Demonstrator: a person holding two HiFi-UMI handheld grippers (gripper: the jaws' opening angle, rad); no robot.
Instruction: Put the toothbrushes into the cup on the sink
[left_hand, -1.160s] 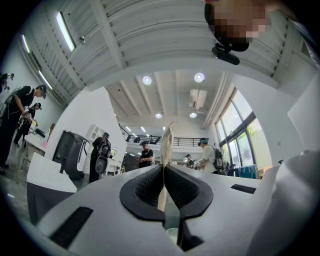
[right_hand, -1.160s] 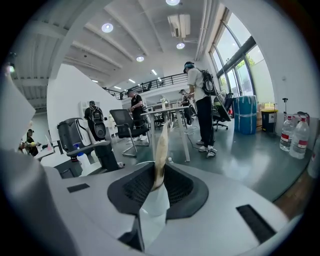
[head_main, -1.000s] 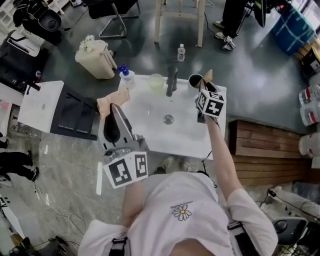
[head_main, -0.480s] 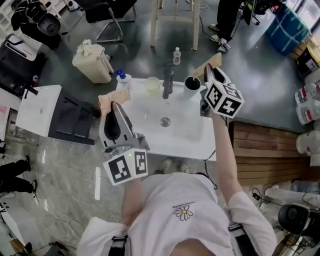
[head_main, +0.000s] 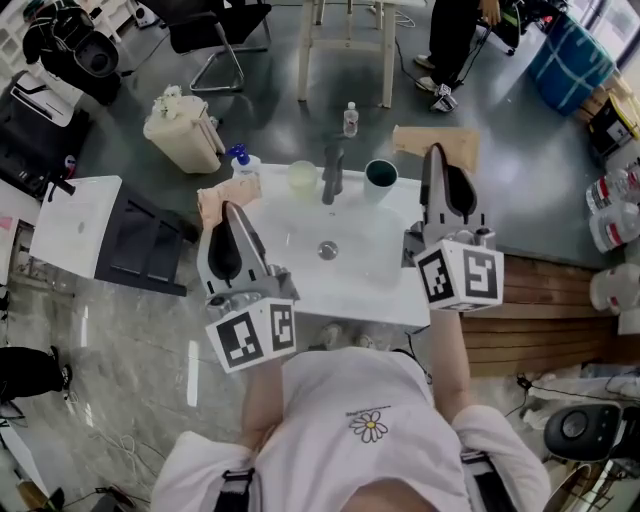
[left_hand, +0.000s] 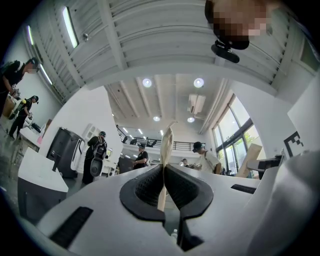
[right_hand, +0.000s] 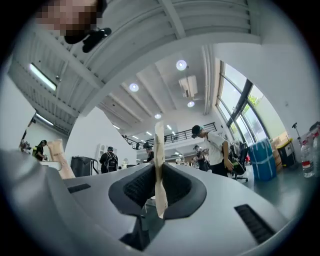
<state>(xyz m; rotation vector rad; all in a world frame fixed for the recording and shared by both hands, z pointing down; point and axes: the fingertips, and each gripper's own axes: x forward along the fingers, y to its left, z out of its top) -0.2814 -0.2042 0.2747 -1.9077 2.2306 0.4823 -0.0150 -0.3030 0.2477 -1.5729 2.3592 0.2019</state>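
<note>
Left gripper (left_hand: 164, 172): clamped on tan toothbrush packet (left_hand: 166, 142), likely waiting | Right gripper (right_hand: 159, 185): jaws just closed tighter on second packet (right_hand: 159, 145), likely poised for cup (head_main: 381, 174)

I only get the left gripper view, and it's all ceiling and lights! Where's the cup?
Observer: In the head view, the cup stands at the back edge of the sink, just right of the tap.
Operator: Is my gripper close to it?
Observer: No. The left gripper is held up at the sink's left side, well apart from the cup.
Operator: What's on the tap's other side?
Observer: A pale container stands just left of the tap.
</note>
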